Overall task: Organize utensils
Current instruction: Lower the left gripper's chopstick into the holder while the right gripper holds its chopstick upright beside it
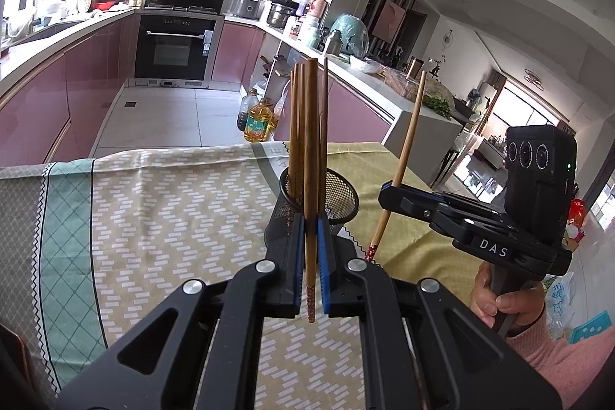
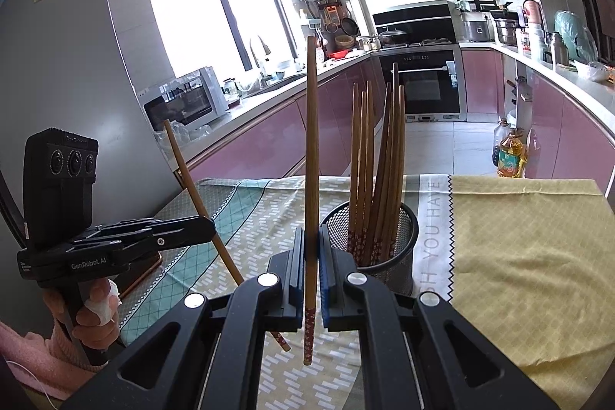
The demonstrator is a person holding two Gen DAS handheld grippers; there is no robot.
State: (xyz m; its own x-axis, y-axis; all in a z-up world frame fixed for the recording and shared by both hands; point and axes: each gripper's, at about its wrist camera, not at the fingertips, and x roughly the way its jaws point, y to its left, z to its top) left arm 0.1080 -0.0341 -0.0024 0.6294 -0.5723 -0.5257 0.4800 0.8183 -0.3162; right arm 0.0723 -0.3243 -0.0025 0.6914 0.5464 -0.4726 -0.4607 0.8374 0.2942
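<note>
In the left wrist view my left gripper (image 1: 310, 218) is shut on a brown chopstick (image 1: 312, 141) that stands nearly upright, patterned end down. Just behind it is a black mesh cup (image 1: 344, 202) with several chopsticks (image 1: 294, 125) in it. To the right, my right gripper (image 1: 388, 191) pinches another chopstick (image 1: 409, 148), tilted. In the right wrist view my right gripper (image 2: 311, 233) is shut on its upright chopstick (image 2: 312, 141). The mesh cup (image 2: 399, 256) with several chopsticks (image 2: 378, 160) is just ahead to the right. My left gripper (image 2: 209, 229) holds its slanted chopstick (image 2: 188, 171) at the left.
The table carries a teal and beige patterned cloth (image 1: 153, 202) and a yellow cloth (image 2: 530, 248). Its far edge drops to a tiled floor where oil bottles (image 1: 259, 122) stand. Pink kitchen cabinets (image 2: 269, 141) and an oven (image 2: 426, 83) lie beyond. A hand (image 1: 503, 298) in a pink sleeve grips each handle.
</note>
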